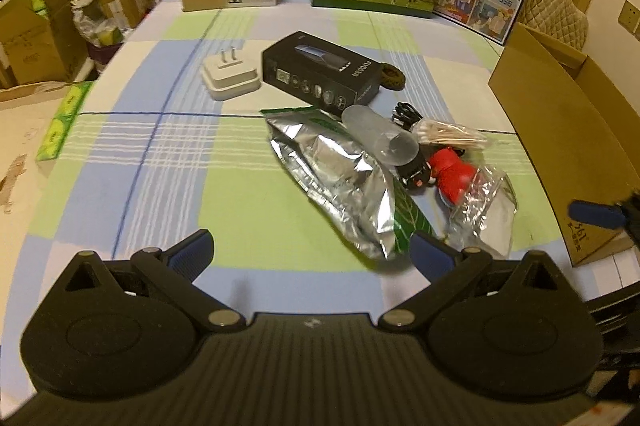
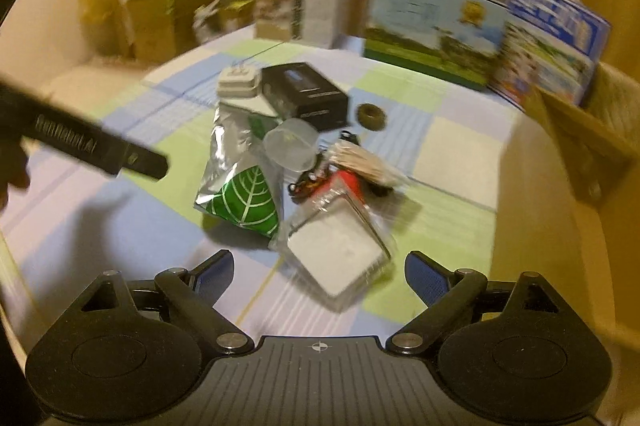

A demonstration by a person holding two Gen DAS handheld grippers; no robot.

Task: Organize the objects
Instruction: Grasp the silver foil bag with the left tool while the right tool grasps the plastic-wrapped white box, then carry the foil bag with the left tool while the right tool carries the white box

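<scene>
Here, left claw [image 1: 310, 252] apart, right claw [image 2: 318, 272] apart (both empty), foil pouch [image 1: 340, 166] ahead.

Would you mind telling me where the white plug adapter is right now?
The white plug adapter lies prongs-up on the checked tablecloth, left of centre in the left wrist view, right beside the black box and beyond the silver pouch.
</scene>
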